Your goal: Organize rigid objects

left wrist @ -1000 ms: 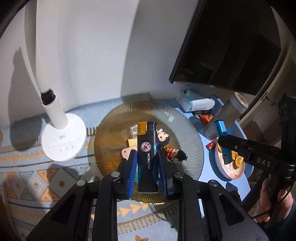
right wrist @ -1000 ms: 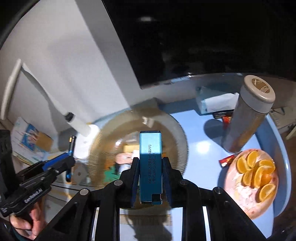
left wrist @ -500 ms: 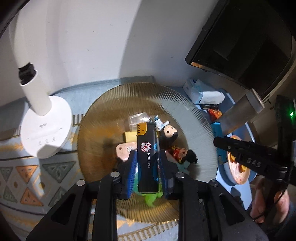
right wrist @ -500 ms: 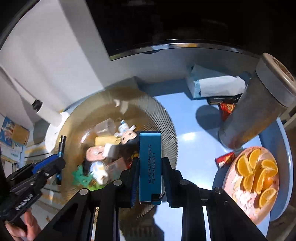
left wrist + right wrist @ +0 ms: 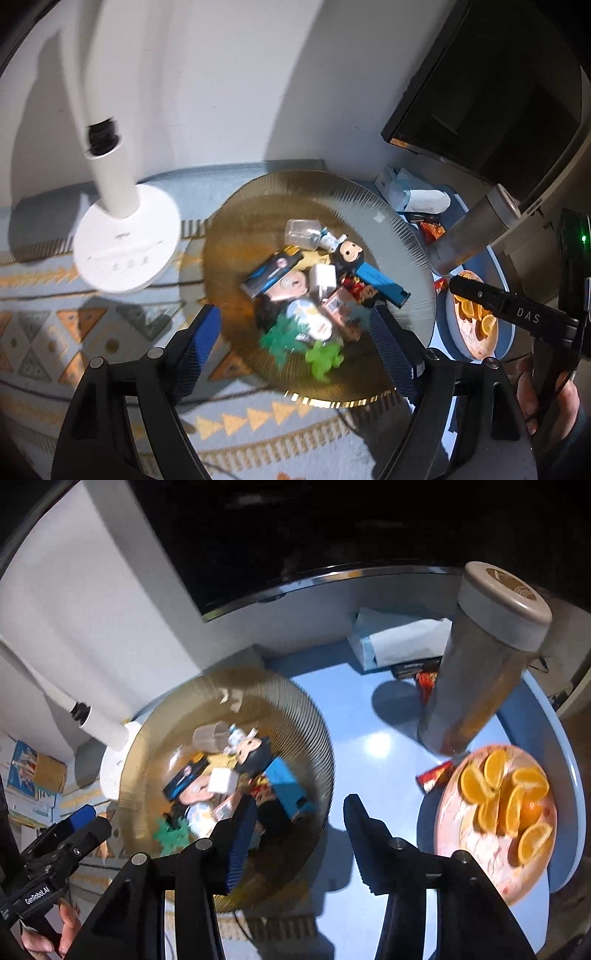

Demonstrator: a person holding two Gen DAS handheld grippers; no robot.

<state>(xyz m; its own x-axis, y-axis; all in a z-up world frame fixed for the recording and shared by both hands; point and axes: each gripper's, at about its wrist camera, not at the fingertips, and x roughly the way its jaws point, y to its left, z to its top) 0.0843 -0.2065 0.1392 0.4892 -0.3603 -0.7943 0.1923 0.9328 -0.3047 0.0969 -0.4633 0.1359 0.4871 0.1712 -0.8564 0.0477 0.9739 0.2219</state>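
Note:
A ribbed amber glass bowl (image 5: 402, 236) (image 5: 306, 716) holds several small items. A black lighter (image 5: 271, 273) (image 5: 186, 777) lies in its left part and a blue box (image 5: 382, 284) (image 5: 288, 788) in its right part, among toy figures, a white cube and green toys. My left gripper (image 5: 297, 339) is open and empty above the bowl's near side. My right gripper (image 5: 299, 834) is open and empty over the bowl's right rim and the blue table (image 5: 369, 716). The right gripper also shows at the right of the left wrist view (image 5: 513, 314), the left one at the lower left of the right wrist view (image 5: 66, 842).
A white lamp base (image 5: 125, 243) stands left of the bowl on a patterned mat. A tall grey canister (image 5: 480, 653), a plate of orange slices (image 5: 476, 834), a tissue pack (image 5: 395, 638) and snack wrappers (image 5: 436, 773) sit on the table's right. A dark monitor (image 5: 332, 528) stands behind.
Both grippers have opened. The lighter has dropped from the left gripper and the blue box from the right gripper into the bowl.

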